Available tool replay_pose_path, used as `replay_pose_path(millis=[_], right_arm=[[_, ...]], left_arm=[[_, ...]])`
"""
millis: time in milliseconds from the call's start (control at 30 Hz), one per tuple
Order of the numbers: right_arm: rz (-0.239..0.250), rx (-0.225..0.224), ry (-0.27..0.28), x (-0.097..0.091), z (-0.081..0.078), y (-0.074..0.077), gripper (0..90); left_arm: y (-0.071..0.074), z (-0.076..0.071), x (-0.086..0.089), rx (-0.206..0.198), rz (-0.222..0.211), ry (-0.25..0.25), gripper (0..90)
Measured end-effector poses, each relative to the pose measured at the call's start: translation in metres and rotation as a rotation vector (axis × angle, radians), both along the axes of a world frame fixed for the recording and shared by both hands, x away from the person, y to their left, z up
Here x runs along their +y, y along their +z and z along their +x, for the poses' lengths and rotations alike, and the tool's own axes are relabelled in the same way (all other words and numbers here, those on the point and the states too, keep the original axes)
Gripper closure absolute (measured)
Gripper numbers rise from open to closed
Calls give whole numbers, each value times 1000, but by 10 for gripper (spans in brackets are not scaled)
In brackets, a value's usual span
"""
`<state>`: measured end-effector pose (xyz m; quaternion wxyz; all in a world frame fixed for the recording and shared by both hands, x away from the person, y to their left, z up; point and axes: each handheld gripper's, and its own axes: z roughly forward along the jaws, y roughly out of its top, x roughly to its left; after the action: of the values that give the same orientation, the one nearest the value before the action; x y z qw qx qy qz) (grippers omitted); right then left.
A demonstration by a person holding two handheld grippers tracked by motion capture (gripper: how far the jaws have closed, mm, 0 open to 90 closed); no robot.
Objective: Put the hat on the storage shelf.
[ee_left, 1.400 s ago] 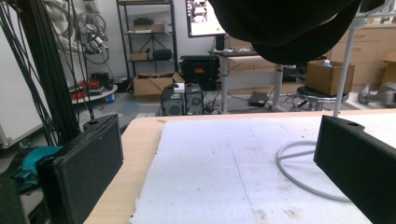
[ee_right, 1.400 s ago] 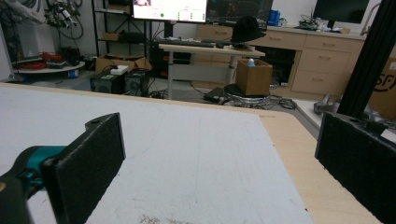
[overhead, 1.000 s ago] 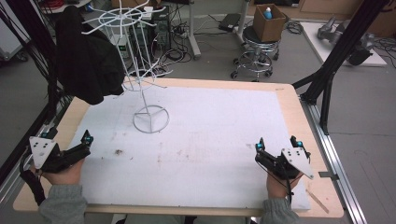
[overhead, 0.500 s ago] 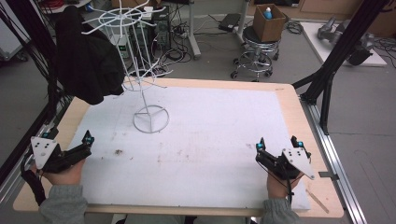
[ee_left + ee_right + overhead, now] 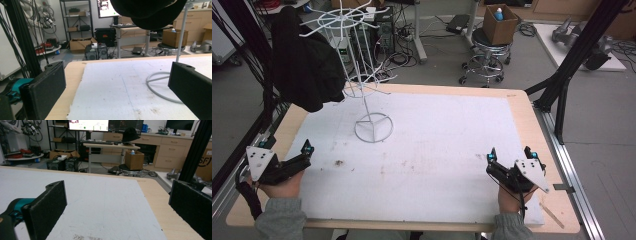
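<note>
Left gripper and right gripper, jaws apart and empty at the table's near corners; snatching the black garment could topple the wire rack.

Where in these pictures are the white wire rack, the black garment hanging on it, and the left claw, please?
white wire rack (image 5: 373,127), high view, on its round base ring.
black garment (image 5: 307,75), high view, on the middle of the cloth.
left claw (image 5: 306,154), high view, midway between its fingertips.
</note>
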<state>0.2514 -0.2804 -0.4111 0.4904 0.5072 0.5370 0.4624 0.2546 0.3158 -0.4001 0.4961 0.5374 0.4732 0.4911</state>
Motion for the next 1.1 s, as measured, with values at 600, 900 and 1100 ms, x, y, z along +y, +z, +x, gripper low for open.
replay_pose_path(millis=[600, 900, 1100], right_arm=[[-3, 10, -3, -1, -1, 0, 5], [-7, 8, -2, -1, -1, 0, 5], [-5, 8, -3, -1, 0, 0, 5]], left_arm=[[1, 0, 0, -5, -11, -15, 17], [0, 0, -1, -3, -9, -17, 17], [0, 0, 0, -2, -15, -13, 17]])
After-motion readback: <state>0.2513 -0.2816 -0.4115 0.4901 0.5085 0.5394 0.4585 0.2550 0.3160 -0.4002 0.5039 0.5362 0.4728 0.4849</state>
